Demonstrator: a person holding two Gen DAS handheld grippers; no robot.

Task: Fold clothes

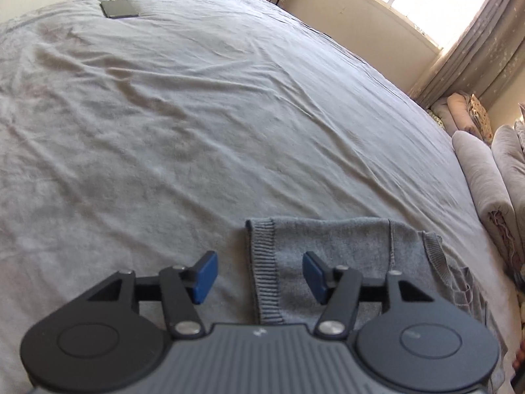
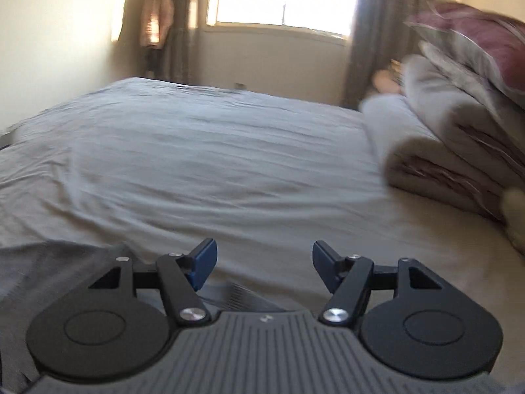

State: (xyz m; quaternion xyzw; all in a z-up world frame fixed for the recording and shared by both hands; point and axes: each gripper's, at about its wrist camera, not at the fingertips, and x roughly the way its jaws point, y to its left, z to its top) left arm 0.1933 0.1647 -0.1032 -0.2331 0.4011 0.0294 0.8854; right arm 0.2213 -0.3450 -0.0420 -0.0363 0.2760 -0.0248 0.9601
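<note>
- The grey sweater (image 1: 331,262) lies flat on the bed (image 1: 197,115), at the bed's near edge, its ribbed hem turned toward the middle of the bed and a sleeve cuff trailing off toward the pile of bedding.
- It appears already doubled over, with straight, squared edges, which suggests the fold is well along or finished.
- The left gripper (image 1: 259,274) hovers just above the sweater's ribbed edge with its blue pads spread wide and nothing between them; the cloth sits beneath the gap, not in a pinch.
- That spread stance fits a garment set down to rest on the bed, with its own weight keeping the fold in place.
- The right gripper (image 2: 264,269) is also spread and empty, over bare sheet just beside the sweater (image 2: 49,269), which shows only as a dark grey patch at the frame's lower left.
- Only the left wrist view shows the sweater's hem and shape, plus a dark flat phone-like thing (image 1: 118,9) at the bed's far corner.
- Only the right wrist view, blurred, shows the folded bedding (image 2: 452,131) stacked high at the bed's side, and a window beyond the bed.
</note>
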